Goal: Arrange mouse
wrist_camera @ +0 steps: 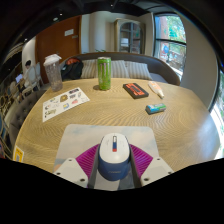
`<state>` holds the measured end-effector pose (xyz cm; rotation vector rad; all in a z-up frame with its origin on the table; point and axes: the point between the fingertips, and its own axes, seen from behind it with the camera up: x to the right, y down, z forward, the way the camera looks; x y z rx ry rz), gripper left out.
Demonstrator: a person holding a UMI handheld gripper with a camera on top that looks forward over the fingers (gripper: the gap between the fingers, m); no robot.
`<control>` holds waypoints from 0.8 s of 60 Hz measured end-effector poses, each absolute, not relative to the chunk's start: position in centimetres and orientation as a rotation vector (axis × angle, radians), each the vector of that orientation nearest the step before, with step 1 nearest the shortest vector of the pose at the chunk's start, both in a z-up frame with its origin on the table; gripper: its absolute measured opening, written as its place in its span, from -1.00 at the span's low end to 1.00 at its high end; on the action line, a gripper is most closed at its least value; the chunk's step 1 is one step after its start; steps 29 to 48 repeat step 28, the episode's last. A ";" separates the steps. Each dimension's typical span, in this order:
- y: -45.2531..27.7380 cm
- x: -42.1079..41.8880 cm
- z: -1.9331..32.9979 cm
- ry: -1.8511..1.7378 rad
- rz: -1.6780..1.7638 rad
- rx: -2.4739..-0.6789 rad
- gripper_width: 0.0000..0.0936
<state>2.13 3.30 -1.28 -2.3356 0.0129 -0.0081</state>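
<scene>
Magenta pads line the inner faces of the gripper (pixel 113 168) fingers, and both pads press against the flanks of the mouse (pixel 113 156); the jaws are clenched on it. The mouse is white with a blue-grey rear section, and it points forward along the fingers. Whether it rests on the surface or hangs just above it cannot be determined from this view.

Directly below and just ahead of the fingers lies a grey mouse mat (pixel 100 140), set on the round wooden table (pixel 180 125). Judged from this layout, the step in hand is the carry or placement of the mouse onto the mat. The next move calls for a level descent, a check that the mouse sits square on the mat, and then a release of the fingers without dragging the mouse sideways.

Beyond the mat, a sticker sheet (pixel 65 102) lies near the table edge. Further on stand a green can (pixel 103 72), a dark red card-like item (pixel 135 90), a small white object (pixel 157 90) and a teal eraser-like block (pixel 155 108). These sit well apart from the mat and pose little obstruction.
</scene>
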 end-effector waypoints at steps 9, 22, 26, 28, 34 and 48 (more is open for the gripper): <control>-0.4 3.3 -0.2 0.117 -0.034 -2.466 0.77; -10.2 1.5 3.9 0.084 0.039 -2.493 0.81; -12.8 1.9 4.1 0.100 0.032 -2.518 0.81; -13.8 2.4 4.3 0.115 0.027 -2.520 0.81; -13.8 2.4 4.3 0.115 0.027 -2.520 0.81; -13.8 2.4 4.3 0.115 0.027 -2.520 0.81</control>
